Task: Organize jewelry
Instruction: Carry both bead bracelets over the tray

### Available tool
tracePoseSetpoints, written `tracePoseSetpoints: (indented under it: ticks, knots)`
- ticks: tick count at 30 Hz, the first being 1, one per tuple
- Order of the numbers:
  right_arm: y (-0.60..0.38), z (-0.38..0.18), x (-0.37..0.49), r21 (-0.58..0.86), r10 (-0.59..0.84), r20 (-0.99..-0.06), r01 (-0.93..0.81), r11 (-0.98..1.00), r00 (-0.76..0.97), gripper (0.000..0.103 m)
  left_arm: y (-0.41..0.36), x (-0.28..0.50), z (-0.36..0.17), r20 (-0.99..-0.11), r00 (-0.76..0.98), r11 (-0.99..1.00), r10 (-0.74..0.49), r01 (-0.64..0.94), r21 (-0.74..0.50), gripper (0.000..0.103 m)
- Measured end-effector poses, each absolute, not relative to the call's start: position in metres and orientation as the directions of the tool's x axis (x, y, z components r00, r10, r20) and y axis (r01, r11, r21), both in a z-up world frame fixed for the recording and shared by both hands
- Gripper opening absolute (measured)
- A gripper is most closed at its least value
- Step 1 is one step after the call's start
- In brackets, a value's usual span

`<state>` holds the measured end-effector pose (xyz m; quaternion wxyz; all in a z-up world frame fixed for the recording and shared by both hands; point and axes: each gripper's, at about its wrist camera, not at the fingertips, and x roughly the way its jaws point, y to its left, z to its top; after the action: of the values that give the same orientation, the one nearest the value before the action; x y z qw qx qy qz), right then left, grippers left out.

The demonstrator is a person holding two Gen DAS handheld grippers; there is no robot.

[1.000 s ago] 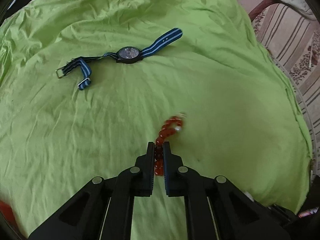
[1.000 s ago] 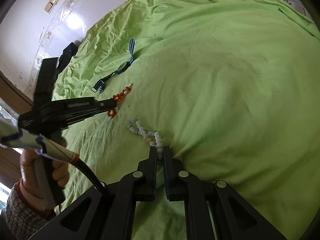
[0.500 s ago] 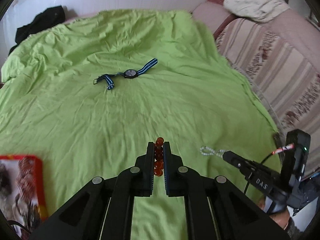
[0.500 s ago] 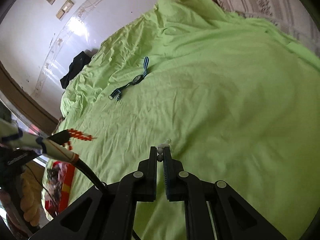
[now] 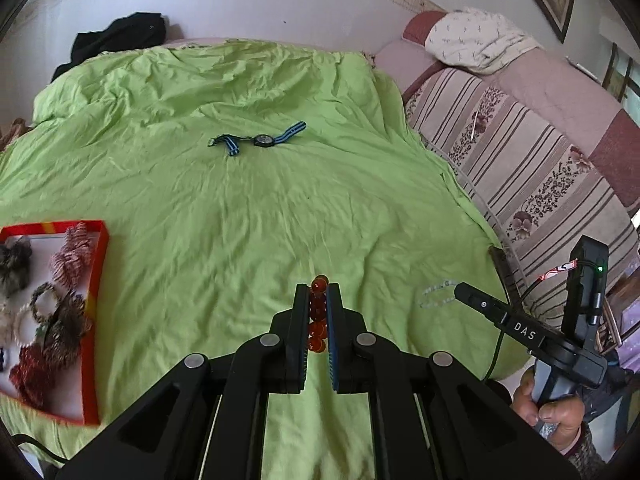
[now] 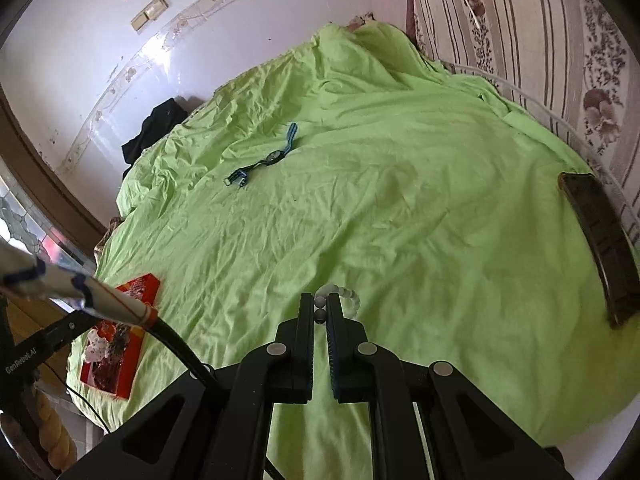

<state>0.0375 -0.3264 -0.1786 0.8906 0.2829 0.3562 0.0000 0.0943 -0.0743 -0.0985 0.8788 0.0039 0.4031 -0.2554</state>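
Wrinkled matt green cloth bedsheet (image 5: 240, 220); glossy translucent amber bead bracelet (image 5: 319, 312); matt black plastic left tongs (image 5: 318, 300); woven striped watch (image 5: 262, 141) strap.

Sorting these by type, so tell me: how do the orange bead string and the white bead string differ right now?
The orange bead string has amber-orange beads; the white bead string has pale, milky beads. The orange one is clamped in the left hand-held gripper, the white one in the right hand-held gripper. The orange one runs straight between the jaws; the white one loops out beyond the tips. Both are round-bead strings held off the green sheet.
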Motion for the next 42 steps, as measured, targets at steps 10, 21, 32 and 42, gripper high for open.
tracePoseSetpoints:
  ticks: [10, 21, 32, 42]
  knots:
    - [-0.3, -0.172, 0.019, 0.481, 0.207, -0.647, 0.182, 0.858, 0.734, 0.007, -0.051, 0.065, -0.098, -0.701, 0.589, 0.892, -0.403, 0.424, -0.156, 0.007]
    - [-0.294, -0.174, 0.015, 0.459, 0.192, -0.665, 0.192, 0.867, 0.721, 0.007, -0.048, 0.06, -0.102, -0.7, 0.578, 0.886, -0.419, 0.429, -0.176, 0.007]
    - [-0.321, -0.186, 0.001, 0.452, 0.138, -0.682, 0.266, 0.852, 0.718, 0.007, -0.084, 0.061, -0.121, -0.73, 0.513, 0.851, -0.452, 0.494, -0.179, 0.007]
    - [-0.3, -0.176, 0.015, 0.452, 0.182, -0.677, 0.209, 0.867, 0.713, 0.007, -0.047, 0.061, -0.1, -0.701, 0.58, 0.887, -0.414, 0.431, -0.168, 0.007]
